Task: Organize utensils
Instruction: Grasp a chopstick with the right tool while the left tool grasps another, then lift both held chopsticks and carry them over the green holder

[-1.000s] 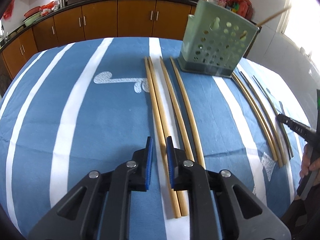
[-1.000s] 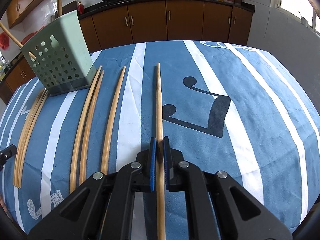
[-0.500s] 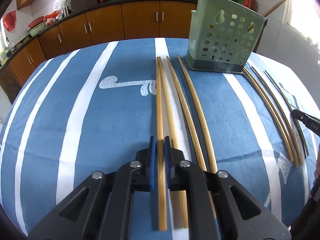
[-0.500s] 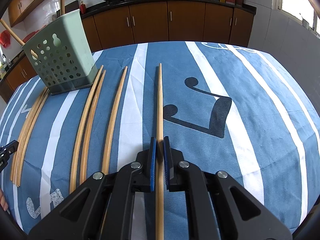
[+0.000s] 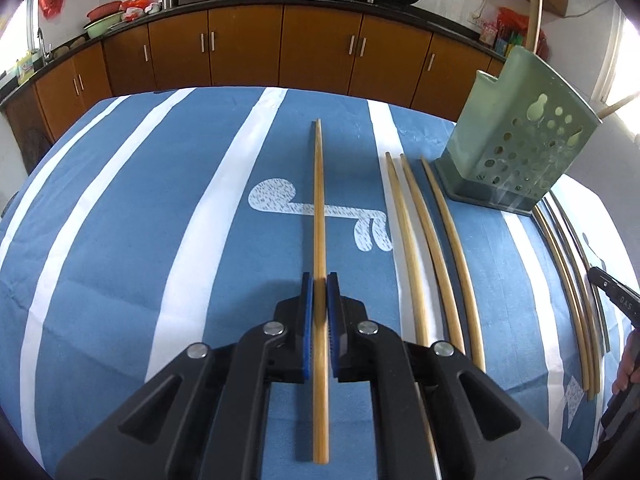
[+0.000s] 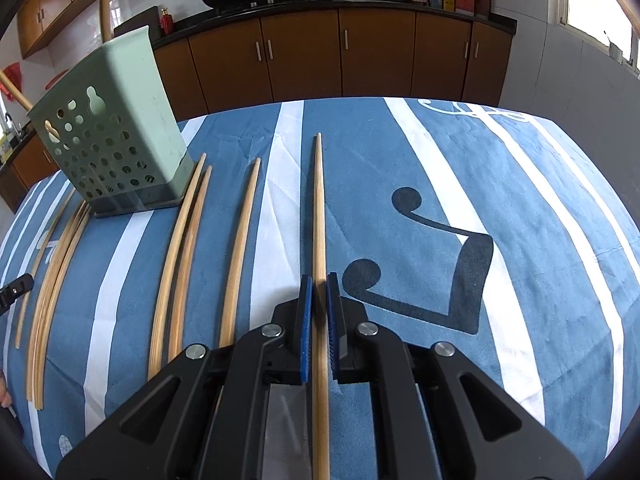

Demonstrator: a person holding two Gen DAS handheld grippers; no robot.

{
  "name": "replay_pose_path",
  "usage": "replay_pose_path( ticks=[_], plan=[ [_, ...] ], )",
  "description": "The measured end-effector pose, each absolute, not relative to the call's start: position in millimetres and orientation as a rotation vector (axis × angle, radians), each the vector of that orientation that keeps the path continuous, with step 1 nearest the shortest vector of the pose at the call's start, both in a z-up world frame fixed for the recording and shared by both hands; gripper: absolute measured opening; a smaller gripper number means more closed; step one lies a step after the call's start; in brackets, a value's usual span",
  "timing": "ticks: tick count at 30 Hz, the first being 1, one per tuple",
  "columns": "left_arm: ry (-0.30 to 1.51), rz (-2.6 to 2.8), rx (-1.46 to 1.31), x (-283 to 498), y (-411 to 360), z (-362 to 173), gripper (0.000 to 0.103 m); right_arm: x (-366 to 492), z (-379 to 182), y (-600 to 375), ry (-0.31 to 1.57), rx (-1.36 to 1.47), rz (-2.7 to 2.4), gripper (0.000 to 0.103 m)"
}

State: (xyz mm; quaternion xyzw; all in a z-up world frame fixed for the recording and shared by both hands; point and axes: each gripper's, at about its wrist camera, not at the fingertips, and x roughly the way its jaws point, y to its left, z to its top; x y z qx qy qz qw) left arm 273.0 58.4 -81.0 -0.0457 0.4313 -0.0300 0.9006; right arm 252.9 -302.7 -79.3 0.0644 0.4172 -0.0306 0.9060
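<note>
My left gripper (image 5: 319,280) is shut on a bamboo chopstick (image 5: 319,200) that points straight ahead over the blue striped tablecloth (image 5: 160,220). My right gripper (image 6: 319,282) is shut on another bamboo chopstick (image 6: 318,208), also pointing ahead. A green perforated utensil holder (image 5: 516,148) stands at the right in the left wrist view and at the left in the right wrist view (image 6: 108,140), with chopsticks sticking out of its top. Three loose bamboo chopsticks (image 5: 424,248) lie beside it on the cloth; they also show in the right wrist view (image 6: 188,248).
More chopsticks, light and dark (image 5: 572,280), lie on the far side of the holder; the light ones show in the right wrist view (image 6: 52,280). Brown kitchen cabinets (image 5: 280,52) with woks on the counter stand behind the table. The other gripper's tip (image 5: 612,296) shows at the right edge.
My left gripper closed on a chopstick and carried it left, away from the other loose ones. My right gripper keeps its chopstick and has barely moved.
</note>
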Motion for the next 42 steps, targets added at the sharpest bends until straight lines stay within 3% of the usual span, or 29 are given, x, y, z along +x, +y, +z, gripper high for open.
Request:
replay_pose_path(
  ticks=[30,42],
  plan=[
    [0.888,-0.049,-0.06,270.1,53.1,-81.8,0.01,242.3,-80.6,-302.8,0.847,0.144,-0.063,0.009],
    [0.894,-0.075,-0.003,231.7,46.3,-82.6,0.01,203.6,-81.0,-297.7,0.856,0.101,-0.044,0.008]
  ],
)
